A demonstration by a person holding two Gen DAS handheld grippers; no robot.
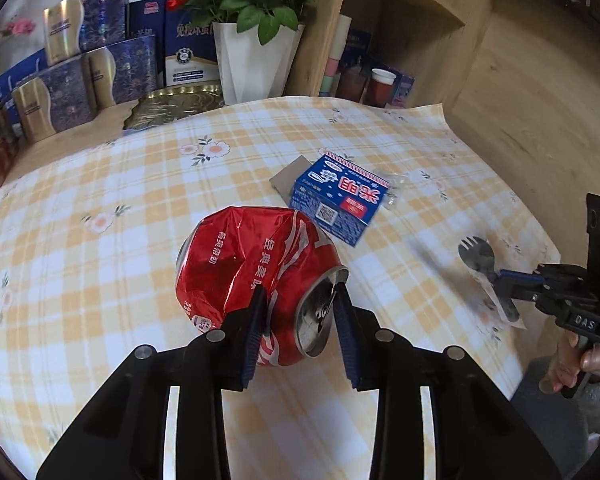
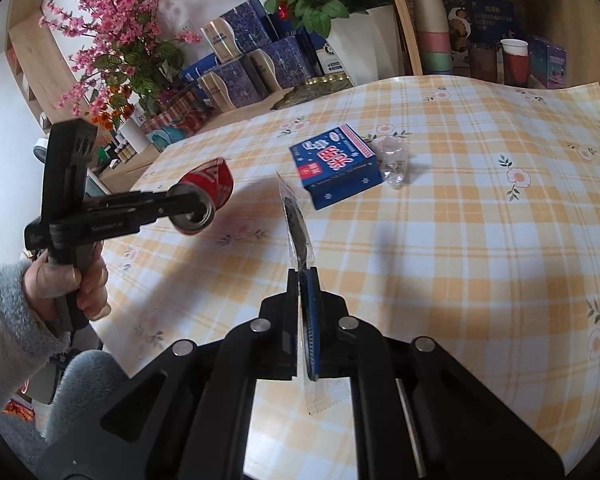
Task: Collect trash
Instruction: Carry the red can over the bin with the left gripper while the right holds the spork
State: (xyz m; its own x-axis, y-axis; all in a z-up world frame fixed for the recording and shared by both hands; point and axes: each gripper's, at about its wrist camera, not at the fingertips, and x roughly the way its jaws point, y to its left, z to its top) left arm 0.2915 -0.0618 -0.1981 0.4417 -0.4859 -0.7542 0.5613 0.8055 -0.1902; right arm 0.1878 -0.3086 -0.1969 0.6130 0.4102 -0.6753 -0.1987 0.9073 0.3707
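Note:
My left gripper [image 1: 298, 292] is shut on a crushed red soda can [image 1: 244, 276], gripping its top rim and holding it above the checked tablecloth [image 1: 120, 184]. The can also shows in the right wrist view [image 2: 210, 186], held by the left gripper [image 2: 188, 210]. My right gripper [image 2: 303, 276] is shut on a black plastic spork in a clear wrapper [image 2: 297, 228], held edge-on above the table. In the left wrist view the spork [image 1: 478, 258] sticks out of the right gripper [image 1: 504, 280]. A blue box [image 1: 336, 200] [image 2: 336, 168] lies on the cloth with crumpled clear plastic [image 2: 392, 160] beside it.
At the back stand a white vase of red roses [image 1: 256, 60], blue and gold gift boxes [image 1: 72, 92], a gold tray [image 1: 176, 104], and a wooden shelf [image 1: 404, 20] with cups. Pink blossoms [image 2: 116, 32] stand at the left. A grey card [image 1: 290, 174] lies under the blue box.

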